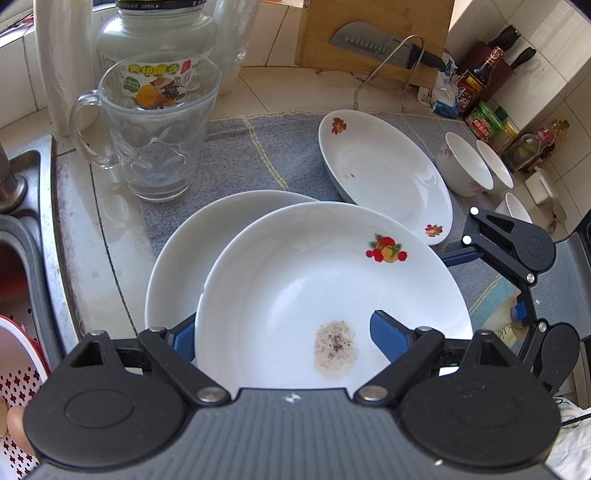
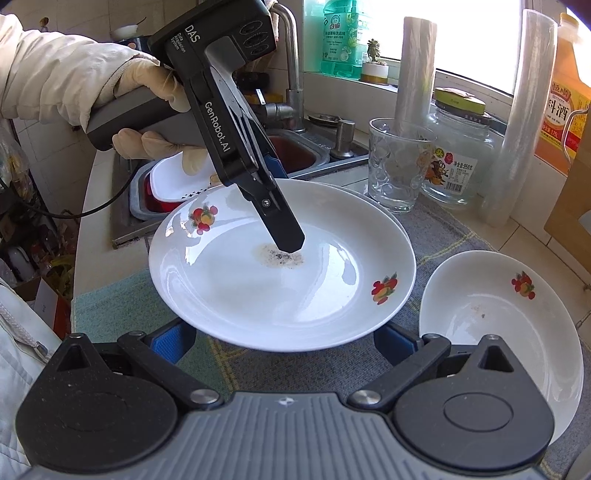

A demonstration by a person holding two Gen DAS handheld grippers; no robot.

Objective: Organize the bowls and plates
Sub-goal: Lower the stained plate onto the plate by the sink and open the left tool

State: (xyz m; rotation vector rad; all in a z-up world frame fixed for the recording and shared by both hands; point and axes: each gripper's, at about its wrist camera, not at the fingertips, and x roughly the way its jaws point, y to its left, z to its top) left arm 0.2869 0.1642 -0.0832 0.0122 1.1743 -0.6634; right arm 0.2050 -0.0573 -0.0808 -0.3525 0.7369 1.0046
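A white deep plate with fruit prints and a dried stain [image 1: 325,280] is held over a plain white plate [image 1: 184,251] on the grey cloth. My left gripper [image 1: 284,332] is shut on its near rim, one finger inside and one beneath; in the right wrist view the left gripper [image 2: 288,240] reaches into that plate [image 2: 258,295]. My right gripper [image 2: 284,341] is open, with the plate's edge between its blue pads [image 2: 171,341]; it also shows in the left wrist view [image 1: 517,258]. A second fruit-print plate [image 1: 384,173] [image 2: 498,325] lies apart. Small bowls [image 1: 469,166] stand beyond it.
A glass mug [image 1: 155,136] and a glass jar [image 1: 155,33] stand behind the plates. The sink [image 1: 22,236] with a red colander [image 1: 14,369] is on the left. A cutting board with knife [image 1: 369,40] and sauce bottles [image 1: 476,81] line the back wall.
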